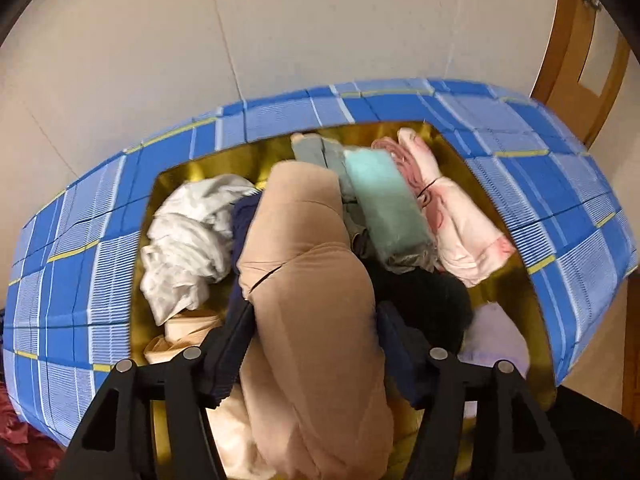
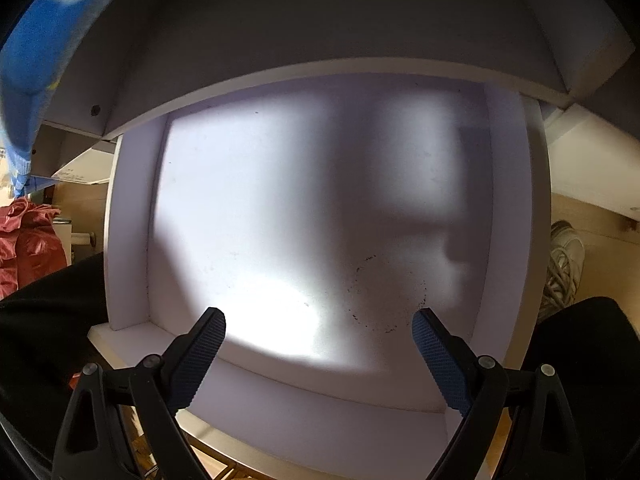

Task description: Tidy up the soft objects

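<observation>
Beige rolled garment (image 1: 304,264) lying lengthwise over the clothes heap inside the blue plaid storage bag (image 1: 80,264), near end between the jaws of the left gripper (image 1: 310,344). Jaws part open; pads (image 1: 232,352) close against both flanks of the roll, but firm pressing not confirmed from the left wrist view. No other item between them.

Around the roll, inside the bag: crumpled white striped cloth (image 1: 188,236) to its left, dark navy fabric (image 1: 244,216) between the two, pale peach cloth (image 1: 188,328) at lower left. To its right, a folded mint green piece (image 1: 384,200), grey folded pieces (image 1: 320,152) behind that, a pink and white printed garment (image 1: 460,224) against the right wall, black fabric (image 1: 424,292) near the right pad, pale lilac cloth (image 1: 496,336) at lower right. Gold lining (image 1: 224,164) visible on the bag's inner walls. Bag opening wide, facing up. Cream wall (image 1: 280,32) behind the bag; wooden door (image 1: 580,72) at upper right; red fabric (image 1: 20,440) at lower left outside the bag.

Right gripper (image 2: 319,322) well apart from the clothes, pointed down into a bare white drawer (image 2: 132,240). Jaws spread wide, nothing between them, pads (image 2: 200,364) clear of the drawer floor. Dark specks in a loose ring on the drawer floor (image 2: 384,296). White shelf board (image 2: 280,76) above the drawer. Black sleeves at both lower corners. Red fabric (image 2: 28,248) at left, white shoe (image 2: 564,256) at right on the wooden floor (image 2: 592,216).
</observation>
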`<state>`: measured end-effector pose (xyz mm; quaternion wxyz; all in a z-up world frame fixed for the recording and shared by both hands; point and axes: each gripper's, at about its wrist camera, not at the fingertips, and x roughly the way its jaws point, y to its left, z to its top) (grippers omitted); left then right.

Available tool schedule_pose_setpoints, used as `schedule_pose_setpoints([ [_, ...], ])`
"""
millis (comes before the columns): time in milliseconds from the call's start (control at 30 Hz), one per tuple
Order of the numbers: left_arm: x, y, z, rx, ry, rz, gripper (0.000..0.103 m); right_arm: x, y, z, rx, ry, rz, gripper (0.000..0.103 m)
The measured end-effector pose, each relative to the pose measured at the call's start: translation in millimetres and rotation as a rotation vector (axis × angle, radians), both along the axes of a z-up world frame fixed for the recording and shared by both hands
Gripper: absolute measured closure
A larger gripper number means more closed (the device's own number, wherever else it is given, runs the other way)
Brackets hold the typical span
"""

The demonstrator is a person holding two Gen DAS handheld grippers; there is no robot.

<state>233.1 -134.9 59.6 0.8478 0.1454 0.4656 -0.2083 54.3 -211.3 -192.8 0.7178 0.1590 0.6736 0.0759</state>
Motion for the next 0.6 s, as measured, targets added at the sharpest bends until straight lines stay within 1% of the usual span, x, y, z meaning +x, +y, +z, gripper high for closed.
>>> schedule_pose_setpoints([
  [67,-12.5,15.6,11.6,-0.052,-0.031,0.018,0.037,-2.5,4.3,1.1,-0.008,-0.001,0.014,0.008],
  [100,-19.4,24.4,17.6,-0.084,-0.046,0.029,0.031,-4.1,6.2,0.9,-0.014,0.003,0.023,0.008],
  [167,-42.2,44.7,27.4,-0.141,-0.078,0.035,0.026,-8.7,11.7,0.9,-0.034,0.011,0.046,0.007],
  [233,-66.2,60.7,31.4,-0.163,-0.111,0.023,0.026,-15.4,16.1,4.4,-0.072,0.005,0.077,0.004],
  [300,-96.5,77.0,29.3,-0.174,-0.151,0.003,0.026,-23.2,21.0,11.9,-0.114,-0.022,0.108,0.002],
  [367,-126.7,91.5,18.5,-0.176,-0.169,-0.014,0.026,-31.7,25.1,20.7,-0.137,-0.053,0.126,0.000],
  [433,-152.0,105.0,2.7,-0.179,-0.169,0.000,0.026,-41.7,27.2,29.3,-0.132,-0.081,0.122,0.000],
  [600,-202.3,131.9,-52.0,-0.174,-0.096,0.061,0.026,-66.3,29.4,51.0,-0.104,-0.162,0.086,0.000],
])
